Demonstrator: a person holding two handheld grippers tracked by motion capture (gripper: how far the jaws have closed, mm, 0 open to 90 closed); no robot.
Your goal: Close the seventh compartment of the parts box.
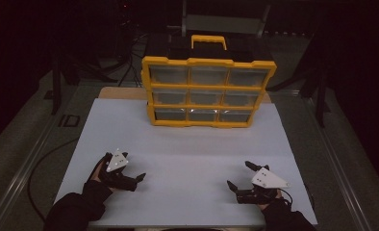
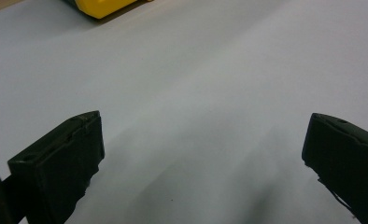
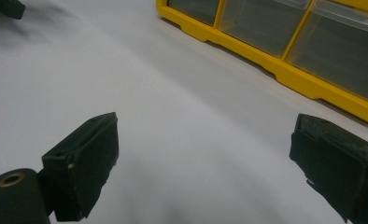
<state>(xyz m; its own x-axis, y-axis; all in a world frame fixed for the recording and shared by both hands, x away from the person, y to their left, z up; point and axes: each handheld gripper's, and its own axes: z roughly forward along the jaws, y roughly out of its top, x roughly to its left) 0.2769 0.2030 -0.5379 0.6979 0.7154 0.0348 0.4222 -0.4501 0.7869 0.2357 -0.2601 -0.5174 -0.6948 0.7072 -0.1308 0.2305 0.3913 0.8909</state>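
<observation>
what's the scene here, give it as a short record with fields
surface: white table top
main object: yellow organizer, upright at the far side, black handle-topped case behind
drawers: nine clear ones, three rows of three, all shut
left gripper: open, holding nothing, low over the near left
right gripper: open, holding nothing, low over the near right
contact: neither gripper touches the organizer

no readable text or labels; dim view may hide some
</observation>
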